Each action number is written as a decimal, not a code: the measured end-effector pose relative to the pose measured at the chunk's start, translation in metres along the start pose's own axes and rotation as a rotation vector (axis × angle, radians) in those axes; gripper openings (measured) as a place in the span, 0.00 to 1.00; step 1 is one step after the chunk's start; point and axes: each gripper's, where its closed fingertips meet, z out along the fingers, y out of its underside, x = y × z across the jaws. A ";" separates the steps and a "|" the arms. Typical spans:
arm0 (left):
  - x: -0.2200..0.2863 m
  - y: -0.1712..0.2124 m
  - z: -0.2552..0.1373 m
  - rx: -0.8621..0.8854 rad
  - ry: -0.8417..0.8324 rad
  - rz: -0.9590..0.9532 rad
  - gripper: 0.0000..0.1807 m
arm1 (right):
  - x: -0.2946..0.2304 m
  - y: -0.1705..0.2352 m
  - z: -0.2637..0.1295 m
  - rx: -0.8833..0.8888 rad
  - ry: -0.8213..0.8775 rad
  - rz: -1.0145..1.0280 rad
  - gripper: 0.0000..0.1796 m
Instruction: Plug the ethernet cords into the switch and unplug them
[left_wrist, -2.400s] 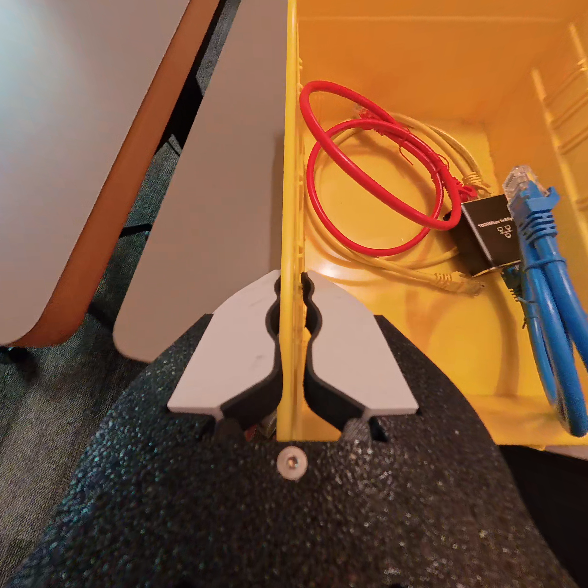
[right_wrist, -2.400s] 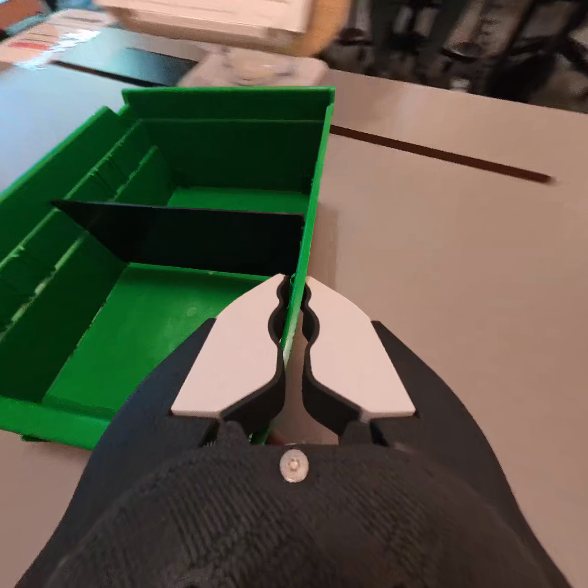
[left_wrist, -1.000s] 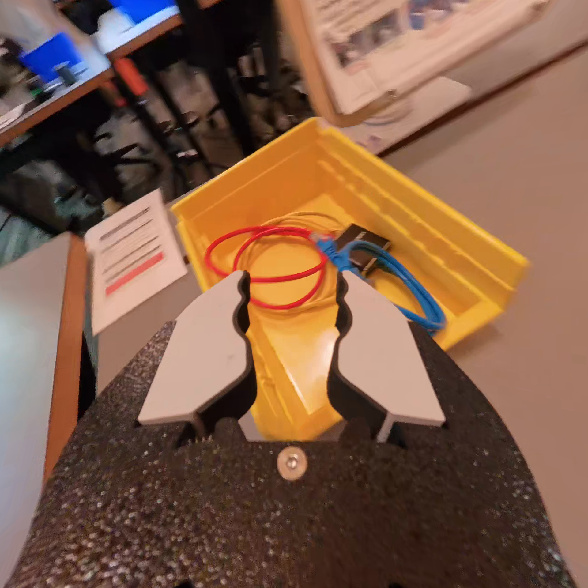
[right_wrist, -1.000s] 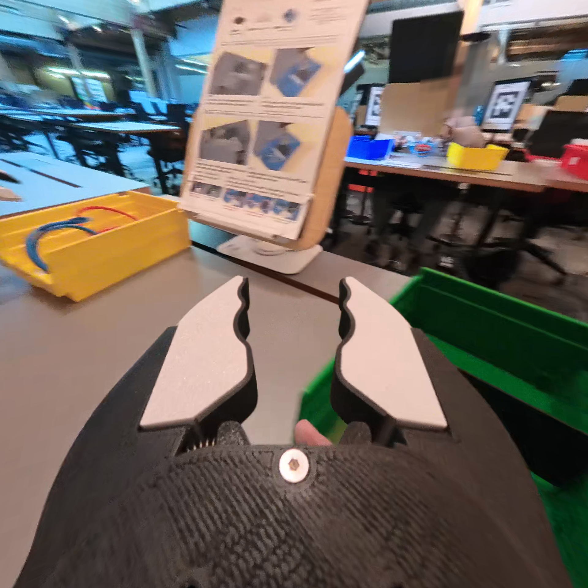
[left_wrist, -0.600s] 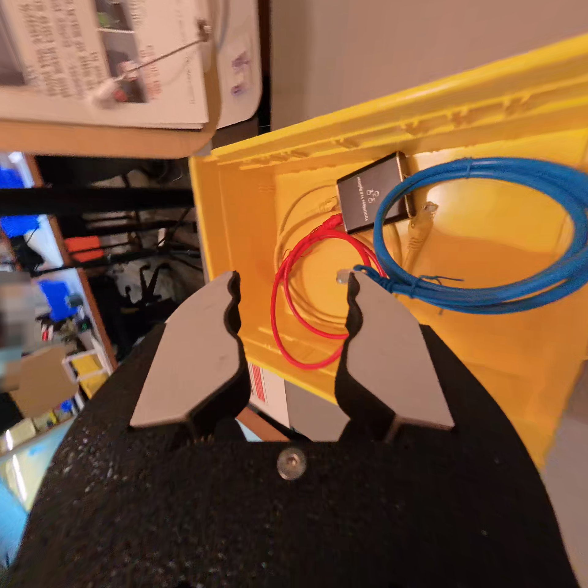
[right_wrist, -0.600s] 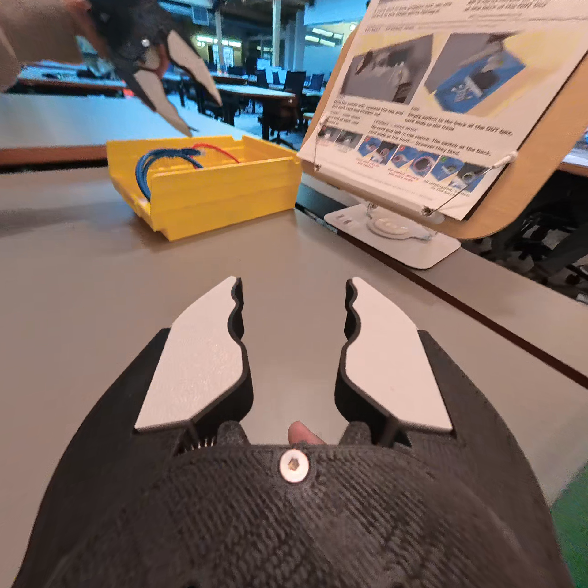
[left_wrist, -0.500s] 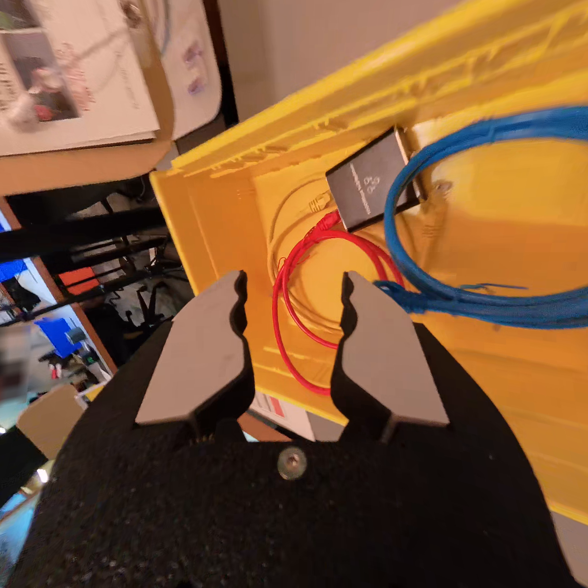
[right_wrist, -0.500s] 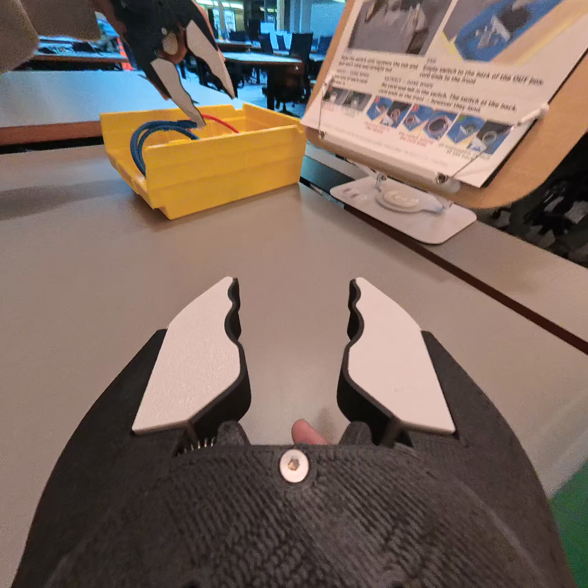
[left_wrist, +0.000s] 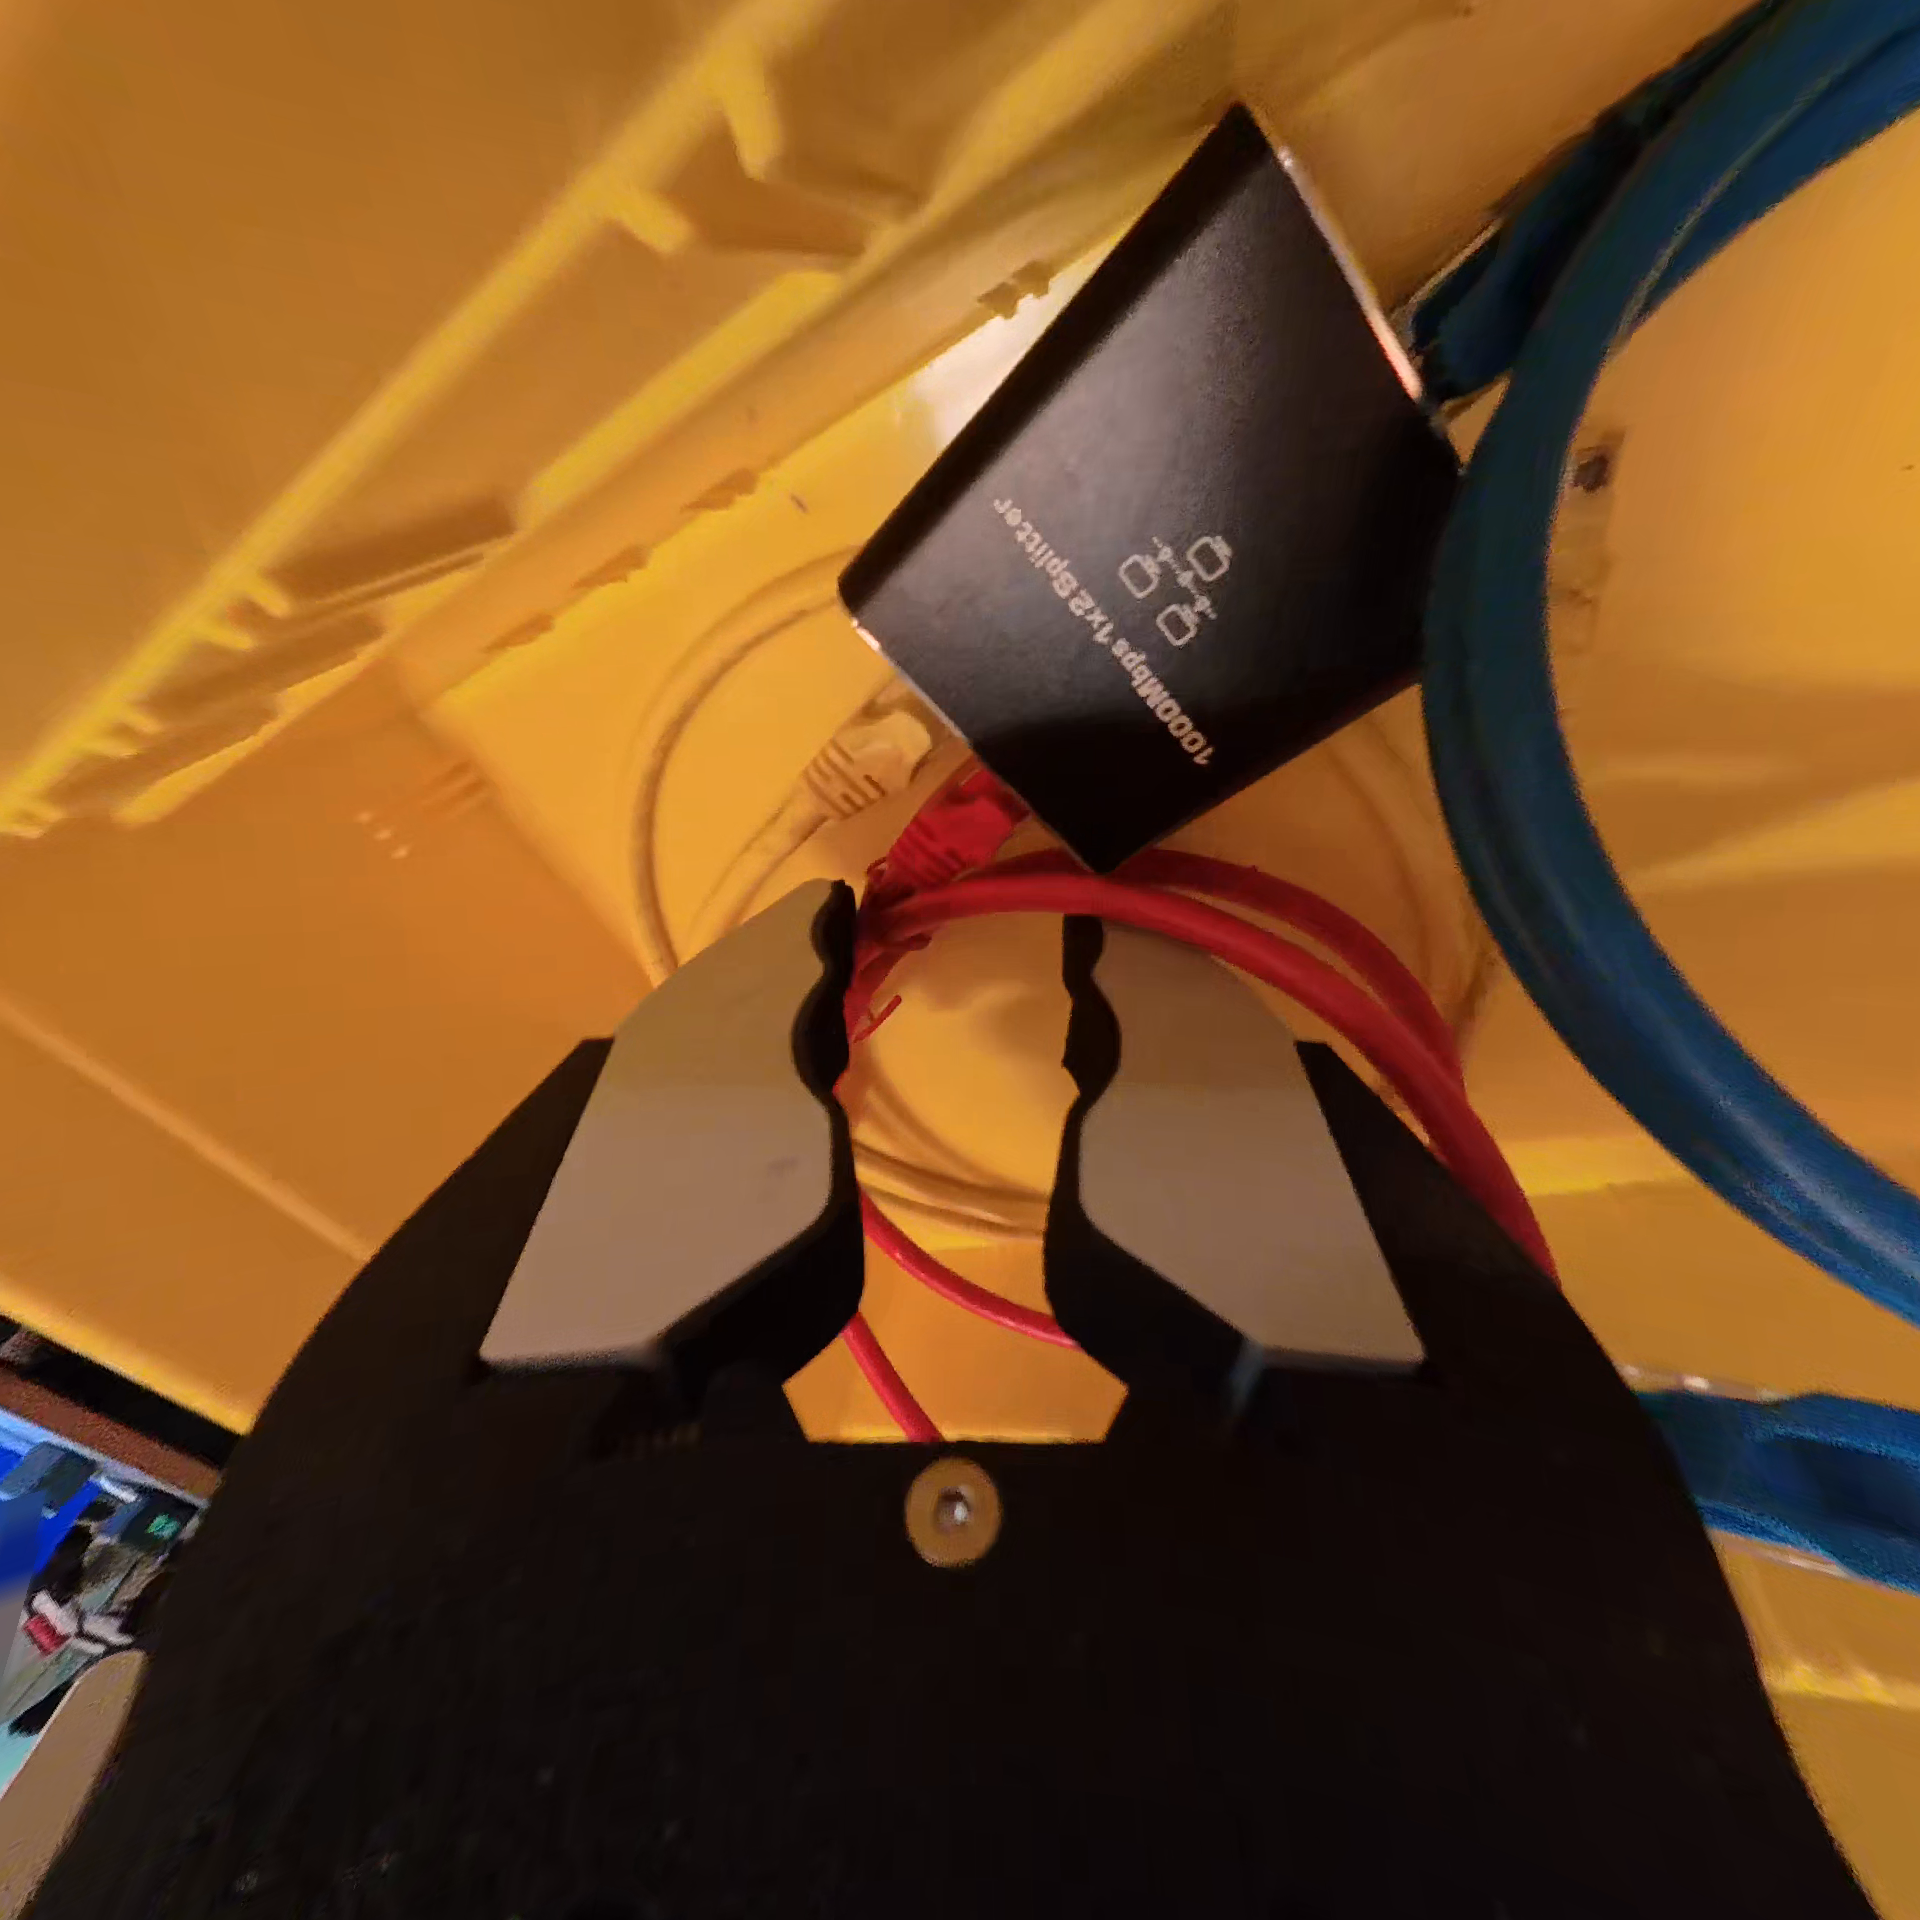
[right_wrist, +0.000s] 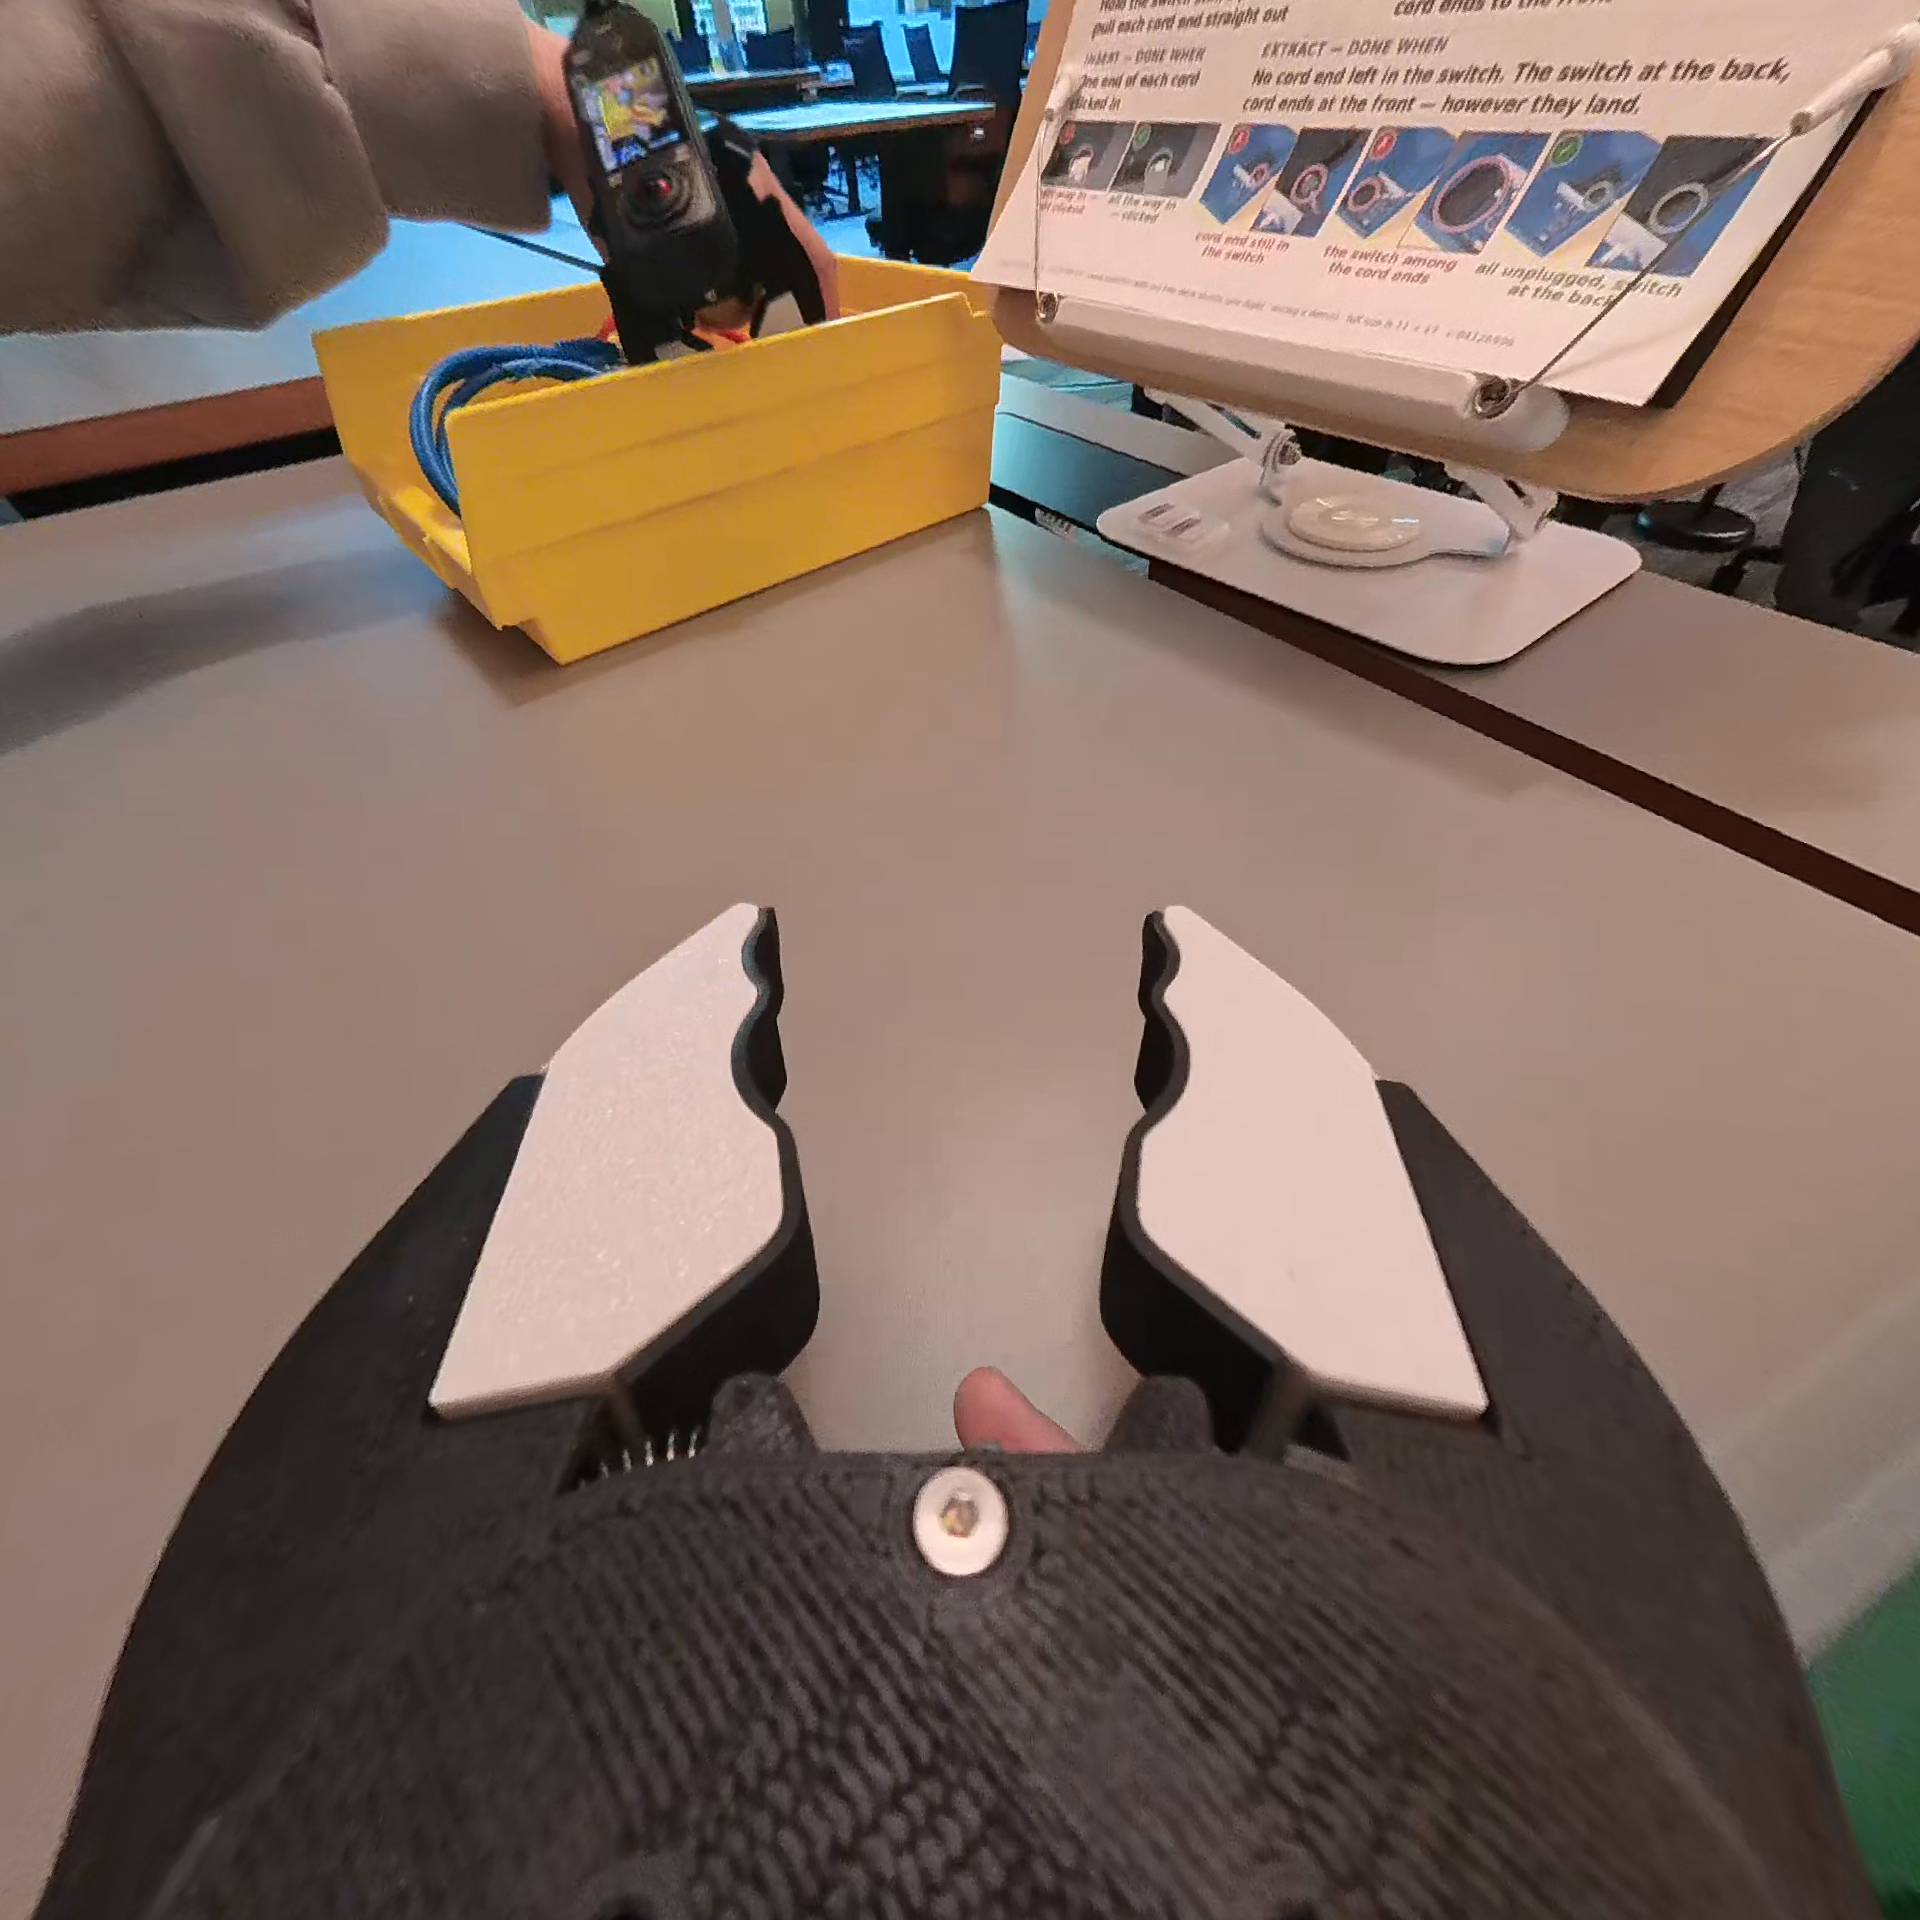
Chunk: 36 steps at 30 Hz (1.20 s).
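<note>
Left gripper now dropped deep into my yellow plastic bin, jaws parted around looped red ethernet cord just below black box-shaped switch, right gripper still spread, hovering over grey table.

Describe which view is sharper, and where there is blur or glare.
Right wrist view: mostly sharp, evenly lit grey table, straight edges bowed by the wide lens. Left wrist view: warm, dim light inside the yellow bin, soft blur on the blue cord, a slight sheen on the black switch.
</note>
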 end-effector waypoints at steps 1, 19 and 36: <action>0.000 0.000 0.001 0.010 0.002 -0.002 0.21 | 0.000 0.001 0.001 -0.006 0.000 -0.002 0.37; -0.009 0.017 -0.043 -0.153 -0.189 -0.160 0.07 | 0.005 -0.002 -0.001 0.029 0.030 0.015 0.34; 0.041 -0.032 -0.140 0.029 -0.153 -0.426 0.07 | -0.003 -0.016 -0.003 0.094 0.015 0.004 0.34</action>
